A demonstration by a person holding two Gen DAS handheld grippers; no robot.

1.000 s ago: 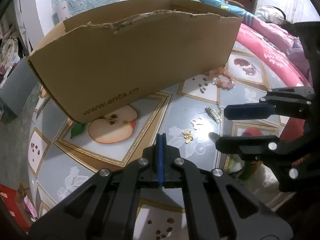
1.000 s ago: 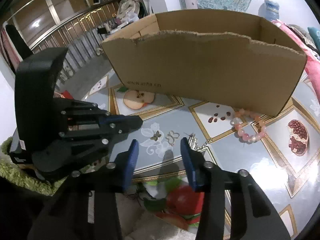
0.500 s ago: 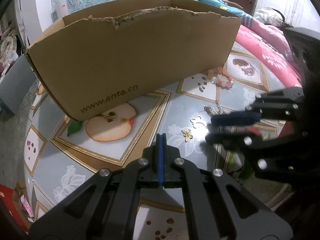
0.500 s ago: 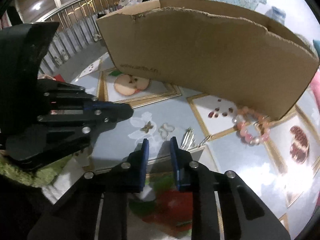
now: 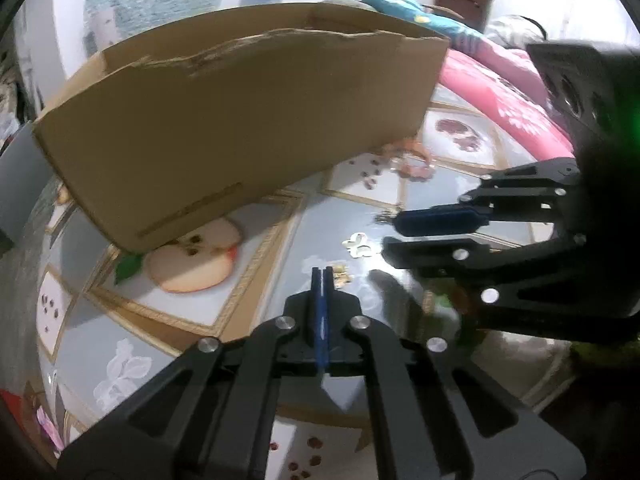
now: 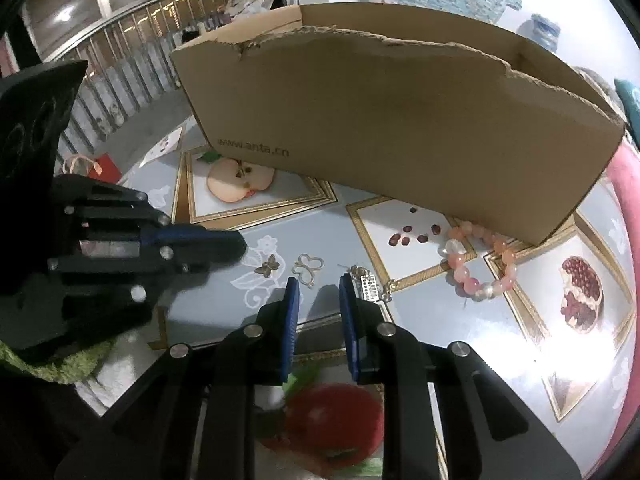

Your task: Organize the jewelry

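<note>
Your left wrist view was motion-blurred: print on tall brown cardboard box (image 5: 240, 128) smeared, unreadable. Your right wrist view was sharp; same print legible. Light was bright, from overhead; white glare washed glossy fruit-patterned tabletop (image 6: 532, 344) at right. Soft grey shadows lay under black gripper fingers (image 6: 352, 312). Fisheye bent box edges and darkened both frames' corners.

Cardboard box (image 6: 400, 128): plain brown, dark lettering lower left of its front. Tablecloth (image 6: 500, 344): pale grey-blue, gold-framed white panels printed with apple slice, pomegranate, red seeds, white flowers. Bead bracelet (image 6: 480, 264), centre right: pink, peach and pearl white. Butterfly charm (image 6: 268, 266): dull gold. Open-wire butterfly (image 6: 307, 266): pale gold. Right gripper (image 6: 318, 296) and left gripper (image 5: 322, 280): black frames, blue pads.
</note>
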